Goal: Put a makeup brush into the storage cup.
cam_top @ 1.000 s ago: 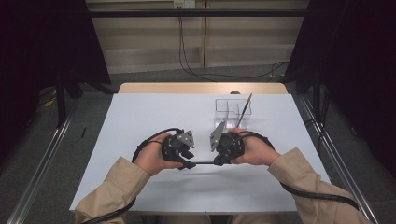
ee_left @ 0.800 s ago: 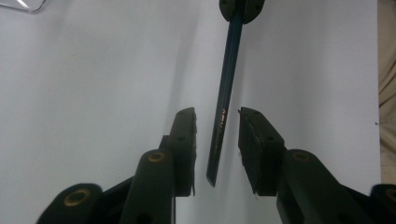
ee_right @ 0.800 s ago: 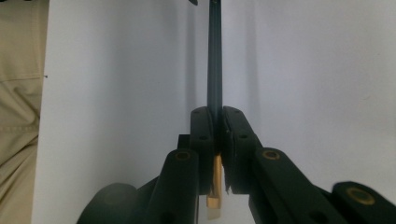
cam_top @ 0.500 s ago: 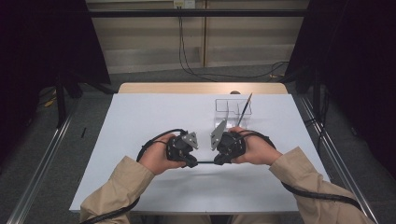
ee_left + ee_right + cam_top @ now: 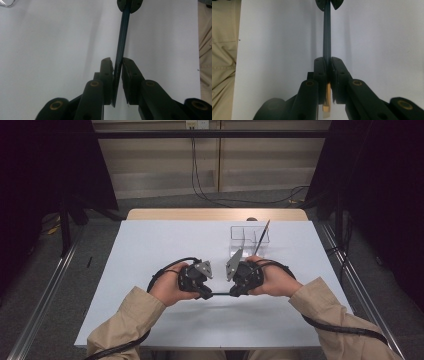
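Observation:
A thin dark rod (image 5: 220,294) hangs level just above the white table, spanning the gap between my two grippers. My left gripper (image 5: 207,295) has just closed its jaws, and its pads now press on one end of the rod (image 5: 123,32). In the left gripper view that gripper (image 5: 117,61) looks along the rod to the right gripper's tips (image 5: 130,3). My right gripper (image 5: 232,294) is shut on the other end. In its own view the right gripper (image 5: 327,60) clamps the rod (image 5: 327,32), with a gold-coloured end (image 5: 326,100) behind the pads.
A clear open box (image 5: 245,236) stands behind the right hand, with a second dark stick (image 5: 262,231) leaning out of it. The white sheet (image 5: 150,250) covers the table up to a wooden strip (image 5: 215,214) at the far edge. Cables trail from both grippers.
The left gripper's jaws have drawn in onto the free end of the rod. Both hands have stayed where they were, and the right gripper has kept its grip.

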`<state>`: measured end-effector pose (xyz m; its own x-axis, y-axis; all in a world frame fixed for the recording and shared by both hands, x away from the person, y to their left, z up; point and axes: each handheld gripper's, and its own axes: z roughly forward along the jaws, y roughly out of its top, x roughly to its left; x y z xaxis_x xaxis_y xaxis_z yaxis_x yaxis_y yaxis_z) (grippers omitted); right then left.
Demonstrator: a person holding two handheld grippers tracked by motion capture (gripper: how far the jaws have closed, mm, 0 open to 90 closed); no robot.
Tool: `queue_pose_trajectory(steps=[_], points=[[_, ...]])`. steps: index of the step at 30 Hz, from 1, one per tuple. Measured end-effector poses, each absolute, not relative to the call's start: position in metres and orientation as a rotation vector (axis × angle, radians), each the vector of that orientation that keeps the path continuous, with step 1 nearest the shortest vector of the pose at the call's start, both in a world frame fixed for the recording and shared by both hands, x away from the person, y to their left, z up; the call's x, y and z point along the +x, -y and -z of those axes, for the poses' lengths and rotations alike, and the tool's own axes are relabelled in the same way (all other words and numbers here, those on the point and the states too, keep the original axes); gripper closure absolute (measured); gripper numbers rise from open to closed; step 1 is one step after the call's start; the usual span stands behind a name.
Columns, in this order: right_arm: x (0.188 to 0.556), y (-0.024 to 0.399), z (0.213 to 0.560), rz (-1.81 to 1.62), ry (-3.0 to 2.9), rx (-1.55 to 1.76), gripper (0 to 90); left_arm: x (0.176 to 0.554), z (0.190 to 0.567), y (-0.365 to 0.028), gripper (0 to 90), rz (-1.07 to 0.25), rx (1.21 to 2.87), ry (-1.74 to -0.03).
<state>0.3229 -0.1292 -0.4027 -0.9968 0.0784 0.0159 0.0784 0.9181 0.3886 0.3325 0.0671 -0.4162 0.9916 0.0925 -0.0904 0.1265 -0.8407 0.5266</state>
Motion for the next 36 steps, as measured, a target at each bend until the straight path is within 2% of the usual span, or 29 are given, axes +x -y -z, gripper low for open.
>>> queue_pose_trajectory(steps=[29, 33, 36], points=[[0.328, 0.118, 0.389, 0.695, 3.059, -0.062, 83.1, 0.328, 0.424, -0.061, 84.9, 0.08, 2.7, -0.095], [0.329, 0.12, 0.39, 0.732, 3.041, -0.086, 81.7, 0.326, 0.423, -0.064, 85.3, 0.095, 2.691, -0.101], [0.329, 0.121, 0.391, 0.733, 3.04, -0.108, 75.8, 0.326, 0.423, -0.066, 85.4, 0.099, 2.704, -0.098]])
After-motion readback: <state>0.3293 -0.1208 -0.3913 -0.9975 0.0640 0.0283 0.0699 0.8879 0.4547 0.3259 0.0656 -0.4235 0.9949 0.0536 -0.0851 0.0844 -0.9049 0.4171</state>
